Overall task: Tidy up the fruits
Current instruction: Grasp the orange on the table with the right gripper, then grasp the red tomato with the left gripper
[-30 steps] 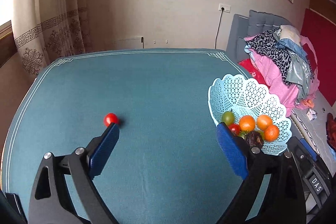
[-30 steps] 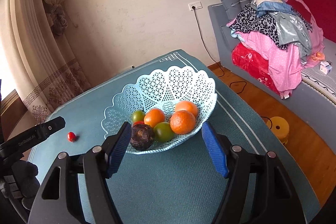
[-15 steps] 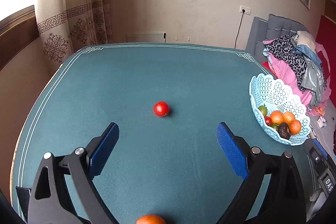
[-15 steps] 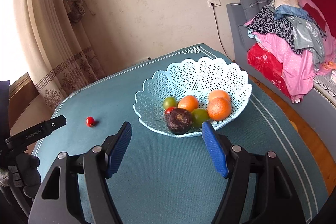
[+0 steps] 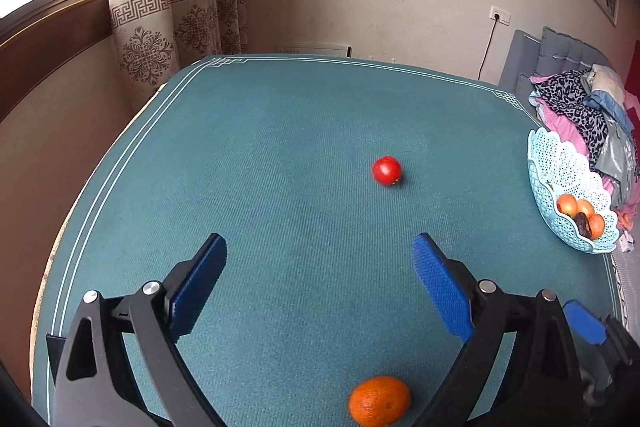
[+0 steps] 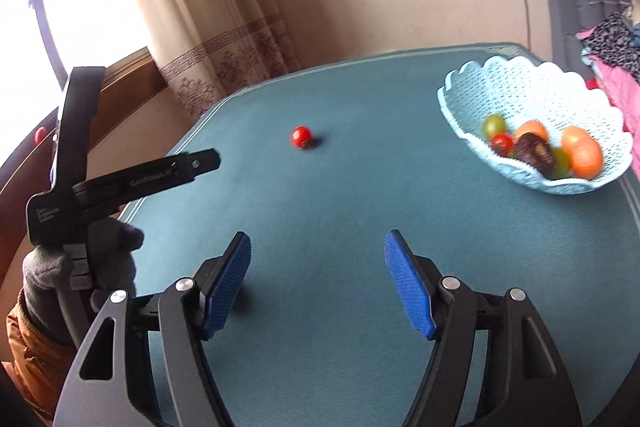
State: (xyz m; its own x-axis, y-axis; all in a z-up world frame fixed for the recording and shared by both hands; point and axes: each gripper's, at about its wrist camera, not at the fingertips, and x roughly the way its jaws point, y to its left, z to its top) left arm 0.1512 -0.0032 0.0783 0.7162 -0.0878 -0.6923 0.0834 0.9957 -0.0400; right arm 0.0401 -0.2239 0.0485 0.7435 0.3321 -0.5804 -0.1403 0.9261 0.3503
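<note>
Free room: bare teal tablecloth (image 5: 248,163) lay open ahead of both grippers | Obstacles: red tomato (image 5: 386,170) mid-table; orange (image 5: 379,401) at near edge; fruit basket (image 6: 532,95) far right.

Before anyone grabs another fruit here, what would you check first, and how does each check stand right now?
1. Left gripper open, nothing between its pads: ok.
2. Right gripper open and empty: ok.
3. Red tomato loose on the table, nothing around it: ok.
4. Orange under the left gripper, seen only in its view: ok.
5. Basket has room: ok.
6. Which fruit goes next: cannot tell.
</note>
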